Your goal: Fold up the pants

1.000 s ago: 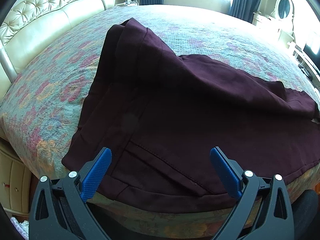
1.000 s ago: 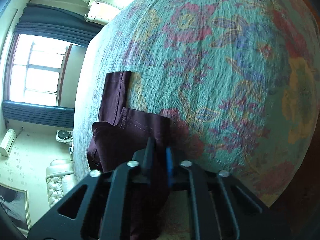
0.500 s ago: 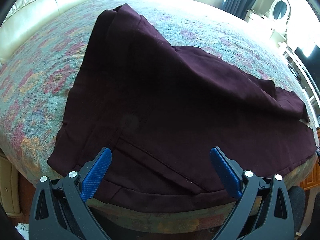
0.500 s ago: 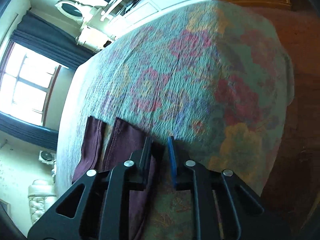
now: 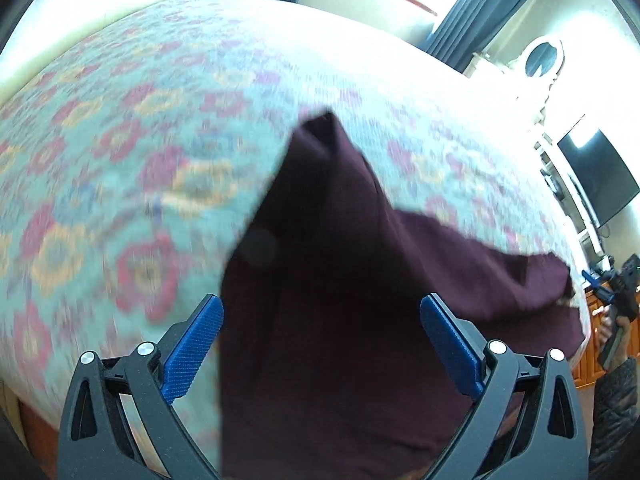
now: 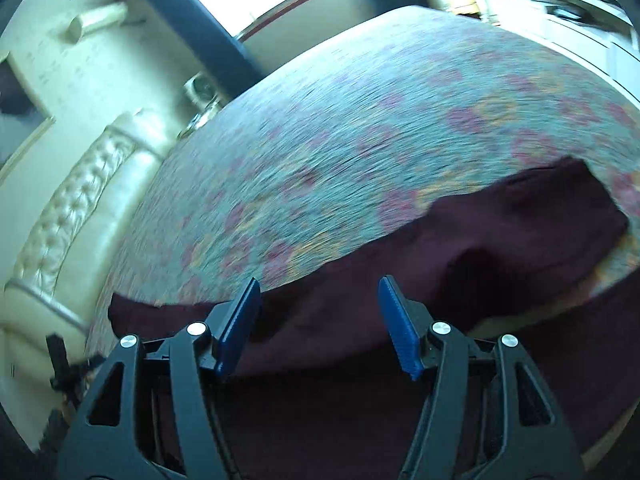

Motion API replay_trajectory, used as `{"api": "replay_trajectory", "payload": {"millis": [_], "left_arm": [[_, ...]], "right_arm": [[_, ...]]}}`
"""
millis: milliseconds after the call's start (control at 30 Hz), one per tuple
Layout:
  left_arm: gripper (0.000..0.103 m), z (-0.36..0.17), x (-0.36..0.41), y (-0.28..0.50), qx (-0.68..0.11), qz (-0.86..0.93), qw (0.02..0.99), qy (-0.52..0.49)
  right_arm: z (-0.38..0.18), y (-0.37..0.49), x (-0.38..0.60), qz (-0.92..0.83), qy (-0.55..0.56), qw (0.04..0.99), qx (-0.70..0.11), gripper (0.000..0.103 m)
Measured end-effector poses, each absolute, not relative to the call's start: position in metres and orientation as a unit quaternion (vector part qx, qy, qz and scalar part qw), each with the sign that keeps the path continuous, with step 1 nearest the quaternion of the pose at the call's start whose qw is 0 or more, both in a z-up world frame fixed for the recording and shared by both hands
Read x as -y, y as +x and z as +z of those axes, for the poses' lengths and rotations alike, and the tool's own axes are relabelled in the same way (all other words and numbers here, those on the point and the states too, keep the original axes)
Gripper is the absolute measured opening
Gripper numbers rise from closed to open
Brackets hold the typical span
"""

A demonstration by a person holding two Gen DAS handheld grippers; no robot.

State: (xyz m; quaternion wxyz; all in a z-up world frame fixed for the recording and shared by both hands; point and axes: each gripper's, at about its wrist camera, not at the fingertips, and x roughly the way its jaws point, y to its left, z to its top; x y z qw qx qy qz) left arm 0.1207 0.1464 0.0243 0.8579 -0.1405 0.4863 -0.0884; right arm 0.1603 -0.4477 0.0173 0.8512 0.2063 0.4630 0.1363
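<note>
Dark maroon pants [image 5: 340, 300] lie on the floral bedspread [image 5: 120, 160] at the near edge of the bed, partly folded, long axis running left-right along that edge, with one pointed corner poking toward the far side. Left gripper [image 5: 322, 344] is wide open, nothing held, and hovers over the near left part of the pants; the cloth's straight left edge runs just inside its left finger. Right gripper [image 6: 316, 320] has its jaws opening, nothing between them, and is off the cloth; the pants [image 6: 460, 260] spread ahead of it and off to its right. In the left view it shows small at far right [image 5: 608, 288], beyond the pants' right end. Both views are blurred. Likely next: a fresh grab for another fold. The left gripper looks nearer to the cloth.
</note>
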Motion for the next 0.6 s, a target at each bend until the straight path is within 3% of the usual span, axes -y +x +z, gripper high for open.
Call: {"api": "replay_trajectory", "payload": {"millis": [267,600], "left_arm": [[0.098,0.023,-0.160,0.231,-0.533,-0.205,0.807,-0.147],[0.096,-0.002,-0.114,0.248,-0.595,-0.259,0.757,-0.077]], "right_arm": [[-0.017,0.230,0.342,0.256,0.119,0.784,-0.553,0.062],[-0.052,0.241,0.276,0.324,-0.051,0.714,-0.619,0.062]]}}
